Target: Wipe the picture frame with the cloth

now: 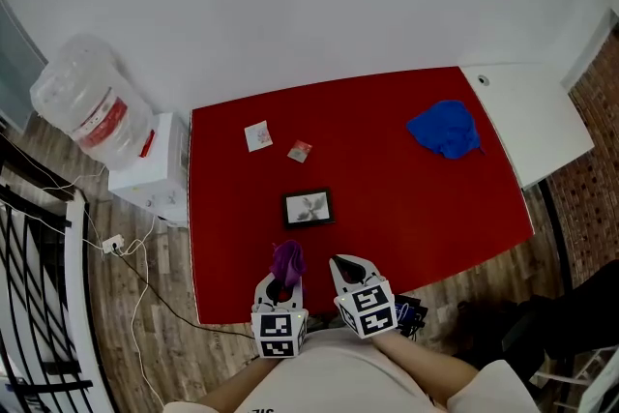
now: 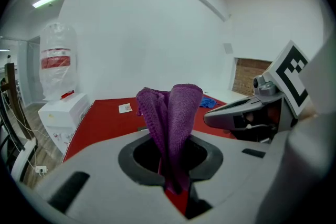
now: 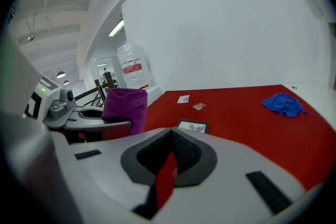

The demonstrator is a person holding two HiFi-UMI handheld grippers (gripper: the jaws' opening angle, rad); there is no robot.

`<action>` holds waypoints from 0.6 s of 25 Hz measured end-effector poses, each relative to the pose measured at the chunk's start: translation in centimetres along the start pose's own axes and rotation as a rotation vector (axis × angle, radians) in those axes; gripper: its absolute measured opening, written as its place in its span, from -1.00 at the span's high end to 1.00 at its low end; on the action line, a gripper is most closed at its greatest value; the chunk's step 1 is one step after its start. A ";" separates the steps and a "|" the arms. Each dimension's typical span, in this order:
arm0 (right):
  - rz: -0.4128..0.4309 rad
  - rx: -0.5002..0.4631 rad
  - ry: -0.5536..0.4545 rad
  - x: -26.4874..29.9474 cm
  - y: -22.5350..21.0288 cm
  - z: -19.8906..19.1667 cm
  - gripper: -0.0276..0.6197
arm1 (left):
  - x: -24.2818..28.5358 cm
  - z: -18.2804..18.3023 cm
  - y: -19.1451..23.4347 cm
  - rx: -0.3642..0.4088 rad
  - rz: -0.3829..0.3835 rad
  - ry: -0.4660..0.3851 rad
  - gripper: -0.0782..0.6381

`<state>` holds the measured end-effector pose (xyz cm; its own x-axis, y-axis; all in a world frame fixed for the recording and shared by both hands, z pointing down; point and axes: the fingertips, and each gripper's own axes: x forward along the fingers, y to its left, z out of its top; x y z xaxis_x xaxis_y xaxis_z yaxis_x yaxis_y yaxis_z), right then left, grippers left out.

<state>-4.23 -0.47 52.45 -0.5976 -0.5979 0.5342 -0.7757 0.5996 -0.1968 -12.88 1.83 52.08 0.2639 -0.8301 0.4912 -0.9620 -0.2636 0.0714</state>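
A small black picture frame (image 1: 308,208) lies flat on the red table (image 1: 406,208), just beyond both grippers. My left gripper (image 1: 283,283) is shut on a purple cloth (image 1: 286,259), which stands up in folds between its jaws (image 2: 170,123). The cloth's tip hangs near the frame's near edge, not touching it. My right gripper (image 1: 345,264) sits close beside the left one with its jaws together and nothing in them. In the right gripper view the frame (image 3: 192,126) lies just ahead, with the purple cloth (image 3: 125,107) to its left.
A blue cloth (image 1: 445,129) is bunched at the table's far right. Two small cards (image 1: 258,136) (image 1: 300,150) lie beyond the frame. A water bottle (image 1: 89,103) on a white stand is left of the table, a white side surface (image 1: 542,116) to the right.
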 end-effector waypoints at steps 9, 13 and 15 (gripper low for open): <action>0.005 0.001 0.004 -0.4 0.3 -0.3 0.91 | -0.3 -0.1 -0.4 0.011 -0.006 0.005 0.61; 0.010 -0.005 0.002 -0.5 0.5 -0.3 0.91 | -0.3 -0.2 -0.5 0.017 -0.007 0.010 0.61; 0.011 -0.001 0.004 -0.5 0.4 -0.5 0.91 | -0.2 -0.3 -0.6 0.016 -0.009 0.012 0.61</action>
<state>-4.20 0.31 52.49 -0.6054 -0.5893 0.5350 -0.7690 0.6064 -0.2022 -12.38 2.31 52.18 0.2716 -0.8216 0.5012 -0.9583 -0.2790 0.0618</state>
